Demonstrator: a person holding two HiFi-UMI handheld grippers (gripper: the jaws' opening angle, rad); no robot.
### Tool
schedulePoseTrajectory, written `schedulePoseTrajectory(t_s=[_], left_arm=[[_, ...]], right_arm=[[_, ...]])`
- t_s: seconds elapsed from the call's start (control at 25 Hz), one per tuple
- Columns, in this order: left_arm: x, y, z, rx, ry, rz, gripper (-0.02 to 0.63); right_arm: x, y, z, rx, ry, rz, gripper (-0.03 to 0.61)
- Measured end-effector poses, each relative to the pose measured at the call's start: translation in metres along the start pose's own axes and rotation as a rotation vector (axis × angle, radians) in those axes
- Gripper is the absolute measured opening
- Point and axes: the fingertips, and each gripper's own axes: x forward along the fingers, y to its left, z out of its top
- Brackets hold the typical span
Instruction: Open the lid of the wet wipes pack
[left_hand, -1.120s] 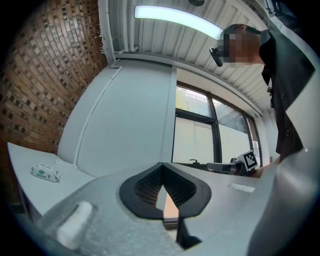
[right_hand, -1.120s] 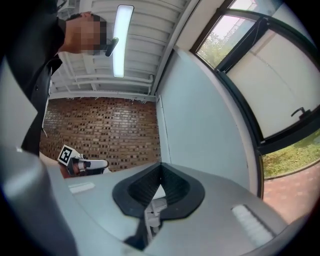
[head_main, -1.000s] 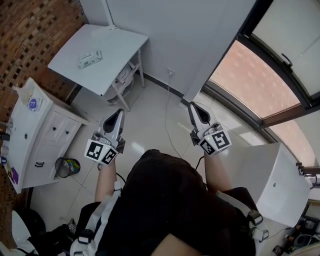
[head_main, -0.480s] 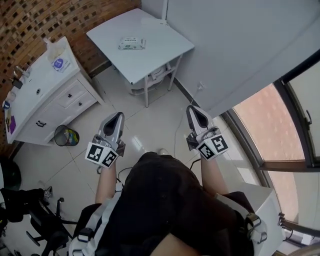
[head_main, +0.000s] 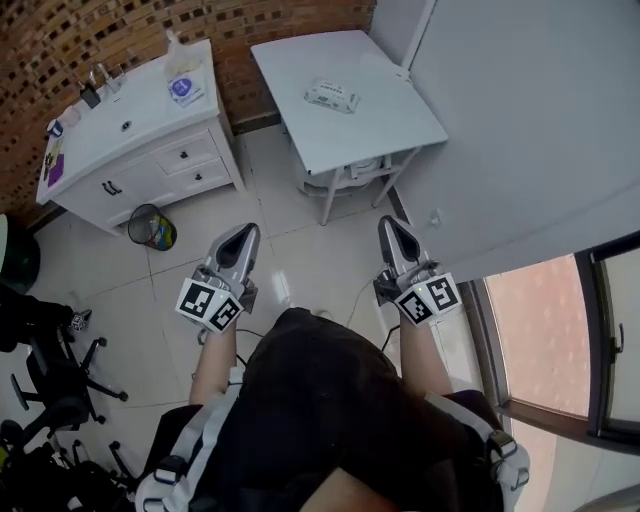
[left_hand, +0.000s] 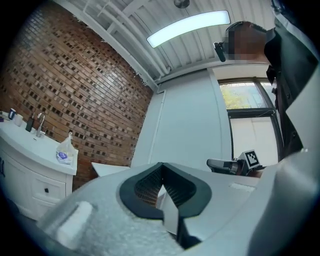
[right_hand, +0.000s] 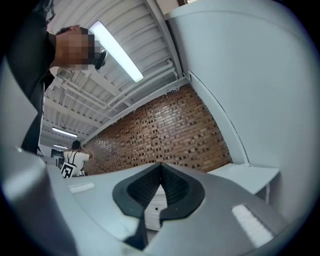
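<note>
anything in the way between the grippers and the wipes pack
Nothing visible. The wet wipes pack lies alone on the white table, well ahead of the left gripper and right gripper; only floor lies between. Both are shut and empty.

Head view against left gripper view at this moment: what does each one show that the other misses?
Only the head view shows the wet wipes pack lying on the white table, the waste bin and the floor. Only the left gripper view shows the ceiling light. Both share the brick wall, the white cabinet, the table, and both claws: the left claw and the right claw, each shut and empty.
</note>
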Motion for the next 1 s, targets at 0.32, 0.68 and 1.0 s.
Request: schedulePoseTrajectory(t_s=[0.32,0.68,1.0], left_arm=[[-0.012,0.009,-0.001,0.018,0.000,0.094,0.002],[0.028,-0.011,-0.010,0.059,0.012,0.064,0.002],[0.063,-0.007,-0.042,0.058,0.078,0.026,0.000]], right_arm=[[0.016,-0.006,-0.012,0.017,0.051,0.072,0.005],[0.004,-0.048,-0.007,-0.003,0.055,0.053,0.005],[0.005,-0.088,-0.019,0.012,0.074,-0.007,0.005]])
